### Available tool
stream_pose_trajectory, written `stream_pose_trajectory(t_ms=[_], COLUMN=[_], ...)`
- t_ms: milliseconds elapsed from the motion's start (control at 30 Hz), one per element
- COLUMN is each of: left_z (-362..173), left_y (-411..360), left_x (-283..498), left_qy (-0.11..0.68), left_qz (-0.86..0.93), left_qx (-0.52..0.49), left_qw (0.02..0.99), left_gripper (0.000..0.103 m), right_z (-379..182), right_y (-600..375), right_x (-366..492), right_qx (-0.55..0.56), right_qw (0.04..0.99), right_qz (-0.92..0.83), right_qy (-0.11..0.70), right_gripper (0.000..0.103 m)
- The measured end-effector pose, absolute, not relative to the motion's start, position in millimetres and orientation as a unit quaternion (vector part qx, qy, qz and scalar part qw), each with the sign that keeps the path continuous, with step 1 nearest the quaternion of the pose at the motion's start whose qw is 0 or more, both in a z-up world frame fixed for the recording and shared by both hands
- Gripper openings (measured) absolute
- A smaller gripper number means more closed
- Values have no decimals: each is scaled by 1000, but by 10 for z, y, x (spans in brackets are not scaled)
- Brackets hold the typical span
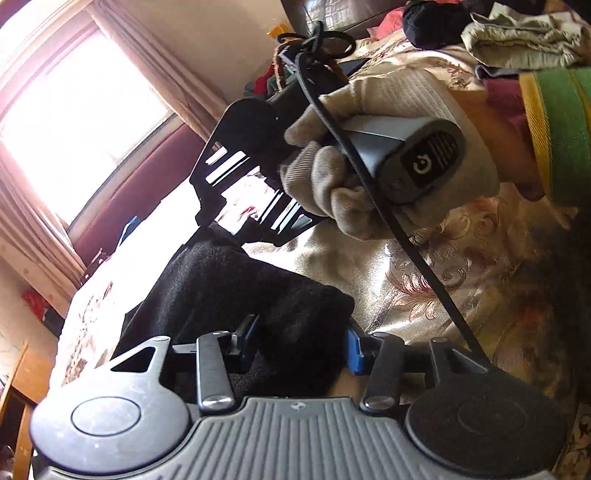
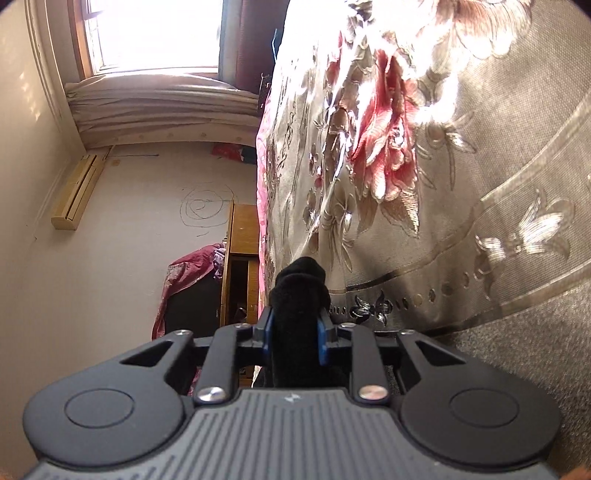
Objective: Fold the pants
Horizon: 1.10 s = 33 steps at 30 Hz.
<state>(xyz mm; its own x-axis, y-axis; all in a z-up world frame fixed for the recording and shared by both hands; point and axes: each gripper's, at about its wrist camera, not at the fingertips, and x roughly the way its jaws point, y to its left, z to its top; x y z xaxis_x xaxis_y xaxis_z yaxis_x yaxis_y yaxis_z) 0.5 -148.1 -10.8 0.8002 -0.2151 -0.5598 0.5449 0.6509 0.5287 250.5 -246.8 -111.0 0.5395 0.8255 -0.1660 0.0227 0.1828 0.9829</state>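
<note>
The black pants [image 1: 236, 291] are bunched fleece-like cloth over a floral bedspread [image 1: 461, 280]. My left gripper [image 1: 299, 341] has its blue-padded fingers closed on a thick fold of the pants. In the same view a gloved hand holds the right gripper [image 1: 236, 206], seen from behind, at the far end of the cloth. In the right wrist view my right gripper [image 2: 295, 332] is shut on a rolled bunch of the black pants [image 2: 301, 291], held beside the bedspread [image 2: 424, 184].
A pile of clothes [image 1: 517, 40] lies at the far end of the bed. A black cable [image 1: 369, 177] crosses the left wrist view. A window [image 2: 155, 33], a wooden cabinet [image 2: 240, 258] and a wall air conditioner [image 2: 75, 188] stand beyond the bed's edge.
</note>
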Motion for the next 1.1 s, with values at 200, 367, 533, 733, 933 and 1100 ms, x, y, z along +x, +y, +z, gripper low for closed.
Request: stream_pose_trajectory(t_ms=[200,367,533,733,933,1100], left_z=[41,34,140,556,954,1032], left_y=[-1450,-1389,-1191,-714,236,1118], left_x=[19,127,166,143,99,14], left_qy=[259,275,278,257,205,158], left_qz=[-226,-233,-251,-287,-290,-224], left_qx=[317,265,200,69,-114,-210], left_qw=[884,894,905,920,928,939], left_gripper=[34,31,30,29,29,29], right_z=[-1058,-1102,-994,-459,366,925], right_y=[-2403,-2369,-2291,-2188,-1714,-776], right_x=[2510,2537,2442,2218,2280,2463], right_qx=[542,529,504,496,409,299], right_qw=[691,690,724,752,802,836], right_qz=[293,308,267,256,251,284], right_qy=[379,386,389,350,355,362], right_gripper=[26,42,22,20,20,20])
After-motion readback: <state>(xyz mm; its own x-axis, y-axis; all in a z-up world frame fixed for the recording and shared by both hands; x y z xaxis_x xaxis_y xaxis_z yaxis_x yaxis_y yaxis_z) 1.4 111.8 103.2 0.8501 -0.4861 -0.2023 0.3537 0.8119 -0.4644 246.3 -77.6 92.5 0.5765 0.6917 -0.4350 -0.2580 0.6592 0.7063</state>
